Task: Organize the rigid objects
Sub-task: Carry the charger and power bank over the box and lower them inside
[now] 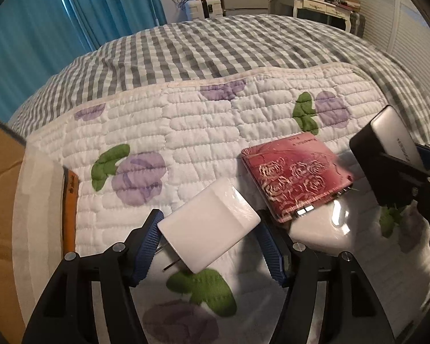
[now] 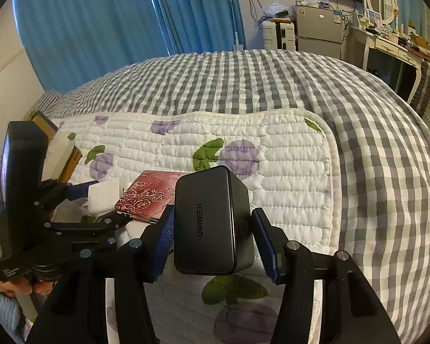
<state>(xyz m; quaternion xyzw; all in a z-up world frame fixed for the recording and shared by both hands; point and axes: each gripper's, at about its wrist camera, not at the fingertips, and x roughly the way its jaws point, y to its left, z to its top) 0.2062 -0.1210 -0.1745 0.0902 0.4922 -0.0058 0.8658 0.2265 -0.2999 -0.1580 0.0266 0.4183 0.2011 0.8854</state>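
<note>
My left gripper (image 1: 207,225) is shut on a white plug charger (image 1: 215,215), held just above the flowered quilt (image 1: 203,132) with its metal prongs toward me. The right gripper (image 2: 212,220) is shut on a black UGREEN charger (image 2: 212,200), also lifted off the quilt. In the left wrist view that black charger (image 1: 387,140) and the right gripper (image 1: 412,169) hang at the right edge. The right wrist view shows the left gripper (image 2: 97,197) with the white charger (image 2: 104,196) at left. A red rose-patterned case (image 1: 295,176) (image 2: 146,196) lies between them on a glossy white object (image 1: 326,226).
A cardboard box (image 1: 0,200) and an orange-edged box (image 1: 70,209) stand at the left by the quilt. The checked bedspread (image 2: 272,86) stretches beyond. A fridge (image 2: 318,28) and dresser (image 2: 392,46) stand at the far wall. A hand (image 2: 17,286) grips the left tool.
</note>
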